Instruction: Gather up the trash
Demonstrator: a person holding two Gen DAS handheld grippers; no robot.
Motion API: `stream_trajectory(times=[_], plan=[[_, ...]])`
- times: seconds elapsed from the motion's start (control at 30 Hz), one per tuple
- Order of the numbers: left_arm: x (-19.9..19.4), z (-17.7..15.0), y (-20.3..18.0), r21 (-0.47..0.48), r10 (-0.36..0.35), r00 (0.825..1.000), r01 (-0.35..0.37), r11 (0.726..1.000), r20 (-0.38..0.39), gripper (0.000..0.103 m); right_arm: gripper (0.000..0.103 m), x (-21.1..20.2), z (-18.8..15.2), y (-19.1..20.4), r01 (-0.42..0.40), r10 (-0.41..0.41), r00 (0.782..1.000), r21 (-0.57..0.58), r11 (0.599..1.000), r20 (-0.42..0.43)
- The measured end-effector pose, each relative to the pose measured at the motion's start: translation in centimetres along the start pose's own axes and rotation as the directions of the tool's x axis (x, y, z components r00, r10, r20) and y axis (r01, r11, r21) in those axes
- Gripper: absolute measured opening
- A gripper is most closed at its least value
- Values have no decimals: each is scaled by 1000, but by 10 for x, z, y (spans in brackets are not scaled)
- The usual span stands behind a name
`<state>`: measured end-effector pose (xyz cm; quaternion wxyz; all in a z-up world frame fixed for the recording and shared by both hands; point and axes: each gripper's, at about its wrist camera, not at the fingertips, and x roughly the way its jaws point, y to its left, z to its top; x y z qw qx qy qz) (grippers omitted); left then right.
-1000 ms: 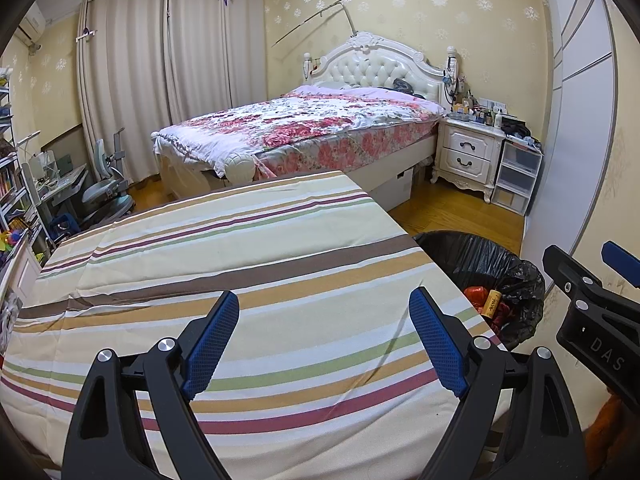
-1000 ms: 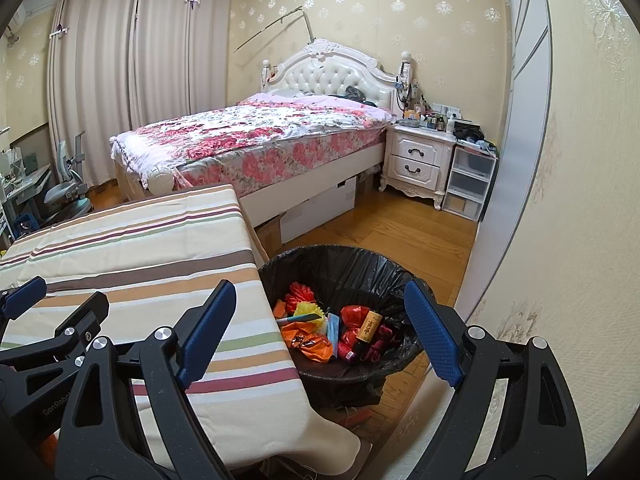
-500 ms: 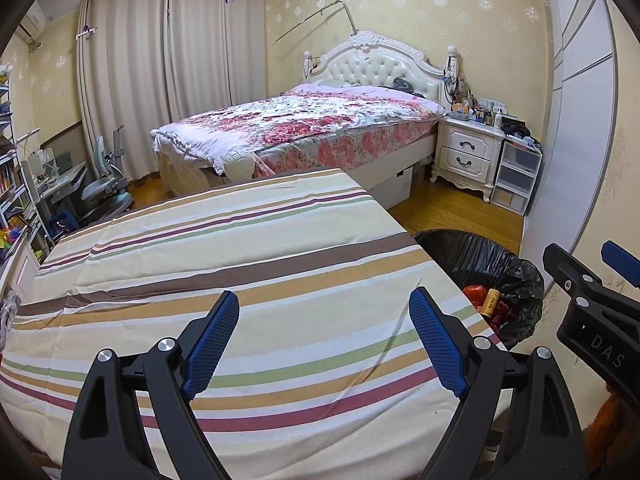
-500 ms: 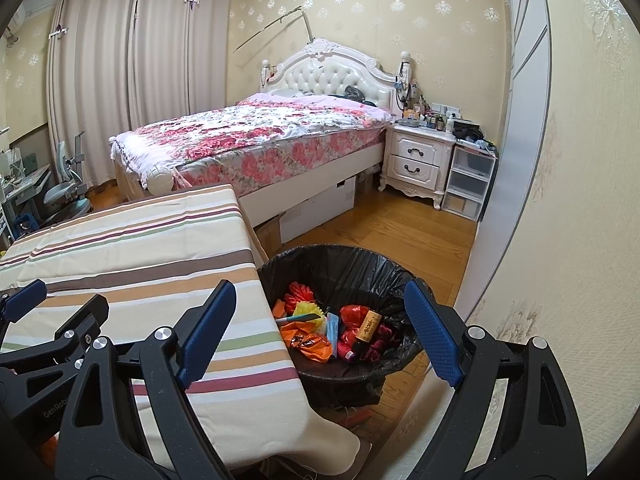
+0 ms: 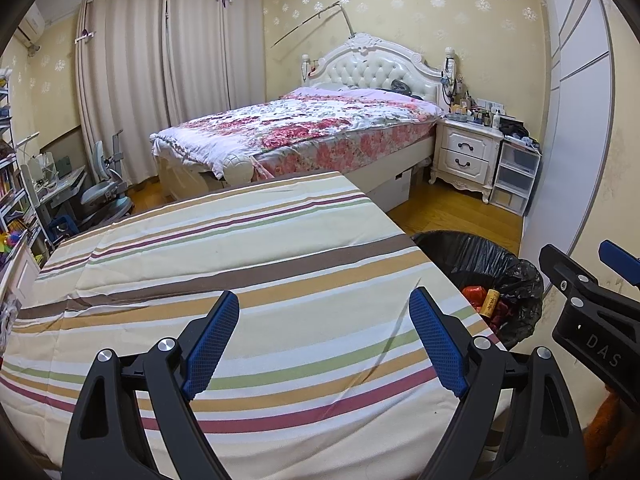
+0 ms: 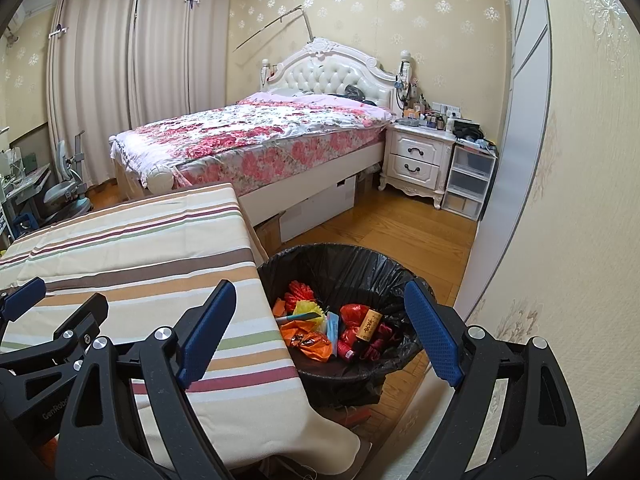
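Note:
A bin with a black liner (image 6: 344, 268) stands on the floor at the right end of the striped table (image 6: 152, 248). Inside lie several pieces of trash: red and orange wrappers (image 6: 310, 342), a yellow scrap (image 6: 310, 314), a blue strip and a small bottle (image 6: 368, 324). My right gripper (image 6: 320, 324) hangs open above the bin's near rim with nothing between its blue pads. My left gripper (image 5: 324, 338) is open over the bare striped cloth (image 5: 224, 256). From the left wrist view the bin (image 5: 492, 264) shows at the right, beside the right gripper's body (image 5: 592, 320).
A bed with a floral quilt (image 6: 256, 136) fills the back of the room. A white nightstand (image 6: 418, 160) and plastic drawers (image 6: 468, 180) stand by the right wall. A desk and chair (image 5: 100, 188) sit at the far left. Wooden floor (image 6: 400, 232) lies beyond the bin.

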<state>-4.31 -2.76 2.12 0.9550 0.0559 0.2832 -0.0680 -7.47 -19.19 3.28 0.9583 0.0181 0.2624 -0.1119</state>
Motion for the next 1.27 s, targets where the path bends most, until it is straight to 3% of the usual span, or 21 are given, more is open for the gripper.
stream_trajectory(times=[0.5, 0.9, 1.1, 1.27], plan=[[-6, -3, -7, -8, 11, 1000, -11, 1000, 4, 84, 84, 0, 0, 0, 0, 0, 1000, 0, 1000, -1], [-11, -5, -8, -35, -19, 1000, 19, 999, -10, 85, 84, 3, -6, 1, -4, 4, 1000, -6, 1000, -6], [-1, -5, 6, -45, 17, 999, -19, 999, -33, 85, 84, 9, -10, 17, -27, 26, 999, -28, 999, -24], [19, -9, 42, -96, 50, 994, -59, 994, -94, 85, 84, 21, -10, 46, -82, 78, 995, -67, 994, -60]])
